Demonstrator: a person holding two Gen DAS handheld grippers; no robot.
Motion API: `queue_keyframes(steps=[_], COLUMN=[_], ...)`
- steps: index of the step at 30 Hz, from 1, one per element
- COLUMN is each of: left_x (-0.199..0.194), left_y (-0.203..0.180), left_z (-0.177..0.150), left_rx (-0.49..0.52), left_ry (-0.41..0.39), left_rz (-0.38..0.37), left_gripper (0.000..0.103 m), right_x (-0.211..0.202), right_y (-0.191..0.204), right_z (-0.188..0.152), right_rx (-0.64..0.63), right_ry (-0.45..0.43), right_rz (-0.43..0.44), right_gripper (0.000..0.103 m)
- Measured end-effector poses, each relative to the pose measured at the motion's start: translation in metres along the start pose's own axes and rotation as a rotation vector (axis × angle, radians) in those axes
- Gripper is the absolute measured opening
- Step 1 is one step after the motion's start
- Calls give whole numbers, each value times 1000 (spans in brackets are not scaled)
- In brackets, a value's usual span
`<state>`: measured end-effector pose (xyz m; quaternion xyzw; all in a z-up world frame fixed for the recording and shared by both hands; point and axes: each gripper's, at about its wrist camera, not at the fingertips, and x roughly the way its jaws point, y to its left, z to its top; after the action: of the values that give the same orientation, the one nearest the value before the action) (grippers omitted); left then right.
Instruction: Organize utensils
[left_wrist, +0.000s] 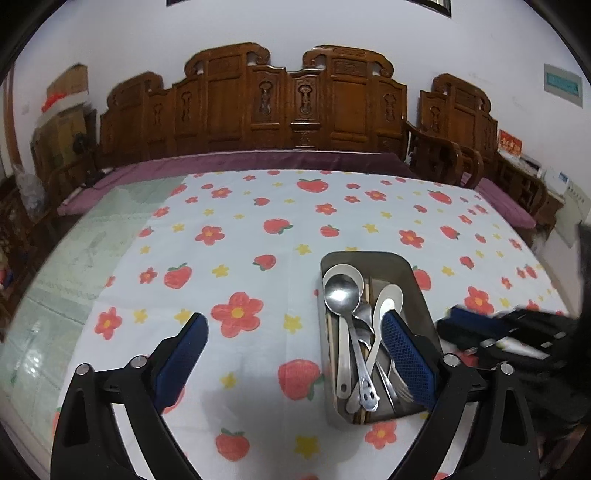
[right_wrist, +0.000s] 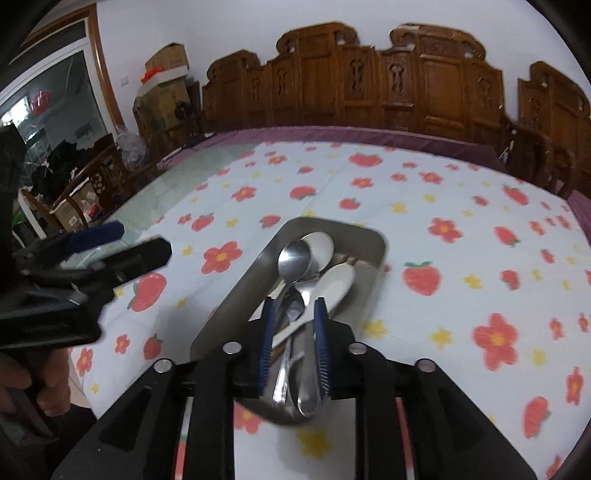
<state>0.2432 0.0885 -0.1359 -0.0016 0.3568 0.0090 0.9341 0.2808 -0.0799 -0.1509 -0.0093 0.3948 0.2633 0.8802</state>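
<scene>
A steel tray (left_wrist: 417, 280) lies on the strawberry-print tablecloth and holds a large steel spoon (left_wrist: 341, 291), white ceramic spoons (left_wrist: 386, 299), a fork (left_wrist: 400, 387) and chopsticks. My left gripper (left_wrist: 291, 332) is wide open and empty, its right finger over the tray's right side. In the right wrist view the same tray (right_wrist: 369, 240) lies just ahead. My right gripper (right_wrist: 295, 317) hovers over the tray's near end with its jaws a narrow gap apart, above the utensil handles (right_wrist: 286, 365), holding nothing. It also shows blurred in the left wrist view (left_wrist: 491, 325).
The tablecloth (left_wrist: 240, 240) covers a table with a green glass strip (left_wrist: 92, 240) on the left. A carved wooden bench with a purple cushion (left_wrist: 258, 162) runs along the far edge. Cardboard boxes (right_wrist: 166, 77) stand at the back left.
</scene>
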Motion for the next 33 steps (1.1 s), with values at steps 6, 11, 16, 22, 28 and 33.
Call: queue_keyframes(steps=[6, 11, 16, 22, 28, 33], left_x=[-28, -55, -92, -138, -182, -204], left_y=[-25, -44, -70, -95, -111, -116], left_z=[-9, -12, -13, -11, -12, -17], left_rx=[10, 9, 14, 50, 66, 61], left_ry=[-7, -25, -67, -141, -204, -225], left_rz=[-42, -66, -93, -102, -104, -100], left_gripper=[96, 96, 96, 96, 96, 96], right_x=[-59, -108, -160, -222, -273, -300], right_y=[-12, -22, -31, -36, -30, -23], right_z=[-9, -21, -33, -44, -55, -66], right_rx=[6, 24, 48, 81, 79, 77], right_ry=[-61, -119, -192, -286, -368, -414], right_rz=[-51, -121, -183, -242, -276, -299], right_gripper=[59, 87, 100, 100, 100, 100])
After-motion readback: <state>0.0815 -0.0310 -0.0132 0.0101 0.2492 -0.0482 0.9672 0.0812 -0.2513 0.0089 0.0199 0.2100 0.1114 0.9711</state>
